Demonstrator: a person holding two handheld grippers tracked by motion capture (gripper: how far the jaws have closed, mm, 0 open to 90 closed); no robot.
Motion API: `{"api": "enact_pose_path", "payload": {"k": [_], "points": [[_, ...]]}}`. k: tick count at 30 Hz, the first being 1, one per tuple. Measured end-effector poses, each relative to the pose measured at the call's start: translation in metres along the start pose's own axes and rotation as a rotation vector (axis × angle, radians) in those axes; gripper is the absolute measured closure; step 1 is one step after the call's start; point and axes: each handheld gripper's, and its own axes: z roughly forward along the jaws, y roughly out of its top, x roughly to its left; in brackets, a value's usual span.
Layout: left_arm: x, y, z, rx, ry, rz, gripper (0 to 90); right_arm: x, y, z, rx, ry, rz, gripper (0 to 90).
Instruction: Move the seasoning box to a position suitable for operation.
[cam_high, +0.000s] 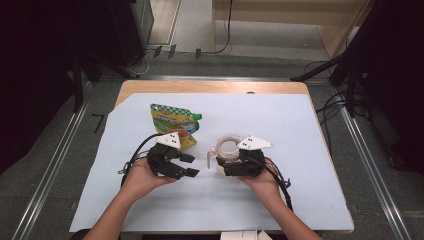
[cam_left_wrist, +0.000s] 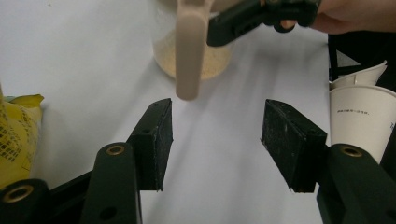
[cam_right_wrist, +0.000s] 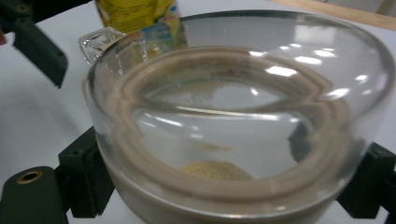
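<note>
A clear jar (cam_high: 229, 147) with a beige rim and a beige handle (cam_left_wrist: 189, 51) stands on the white table cover, a little tan powder (cam_right_wrist: 215, 170) in its bottom. My right gripper (cam_high: 226, 161) is shut on the jar (cam_right_wrist: 233, 116), with one jaw on each side of its lower wall. My left gripper (cam_left_wrist: 217, 112) is open with nothing between its pads and points at the jar (cam_left_wrist: 205, 60) from a short way off. In the high view the left gripper (cam_high: 190, 165) sits just left of the jar. A yellow-green spouted pouch (cam_high: 175, 122) lies flat behind it.
A white paper cup (cam_left_wrist: 359, 116) stands by my left gripper's right-hand jaw. The white cover (cam_high: 280, 125) spreads over a wooden table (cam_high: 210, 86). Dark stands and cables line the floor on both sides.
</note>
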Motion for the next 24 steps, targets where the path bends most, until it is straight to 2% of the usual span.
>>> {"api": "enact_pose_path", "payload": {"k": [5, 7, 14, 19, 21, 24], "points": [[0.001, 0.000, 0.000, -0.003, -0.005, -0.006, 44.1, 0.012, -0.003, 0.004, 0.009, 0.048, -0.024, 11.6], [0.001, 0.000, 0.000, 0.000, -0.007, -0.004, 44.1, 0.015, -0.006, 0.005, 0.008, 0.047, -0.035, 11.6], [0.000, 0.000, 0.001, 0.001, 0.001, 0.005, 45.3, 0.015, -0.012, 0.002, 0.006, 0.051, -0.047, 11.5], [-0.001, 0.000, 0.001, -0.003, 0.000, 0.004, 45.9, 0.014, -0.012, 0.001, 0.025, 0.064, -0.050, 10.8], [-0.001, 0.000, 0.001, -0.005, -0.001, -0.001, 45.9, 0.015, -0.012, 0.003, 0.054, 0.090, -0.054, 8.0], [-0.001, 0.000, 0.001, -0.006, -0.001, -0.001, 45.9, 0.016, -0.013, 0.003, 0.067, 0.086, -0.053, 7.9]]}}
